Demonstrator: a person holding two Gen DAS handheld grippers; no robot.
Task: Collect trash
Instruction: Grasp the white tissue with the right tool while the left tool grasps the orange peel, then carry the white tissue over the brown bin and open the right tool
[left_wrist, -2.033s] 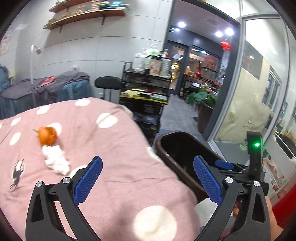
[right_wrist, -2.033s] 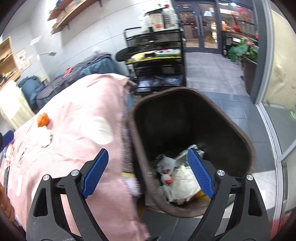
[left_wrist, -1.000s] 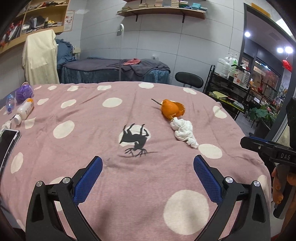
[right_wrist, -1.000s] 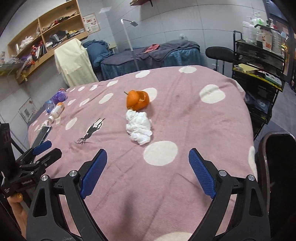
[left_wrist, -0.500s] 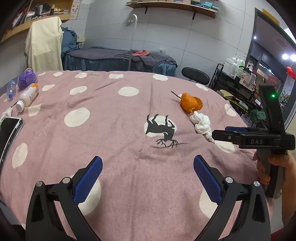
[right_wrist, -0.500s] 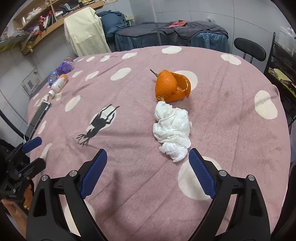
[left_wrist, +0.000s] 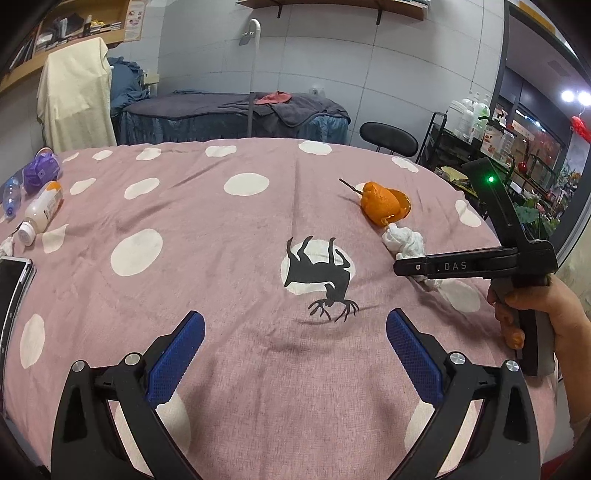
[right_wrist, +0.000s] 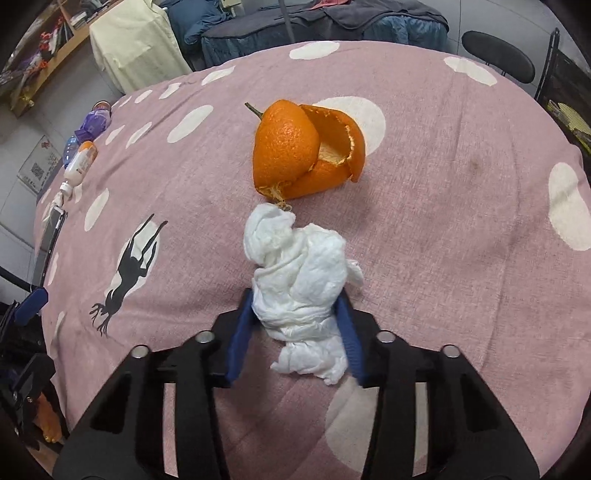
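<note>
My right gripper (right_wrist: 295, 325) has just been closing; its blue pads now seem to pinch the crumpled white tissue (right_wrist: 299, 284) on the pink dotted cloth (right_wrist: 443, 221). Orange peel (right_wrist: 306, 151) touches the tissue at twelve o'clock. My left gripper (left_wrist: 295, 354) hangs wide, empty.
</note>
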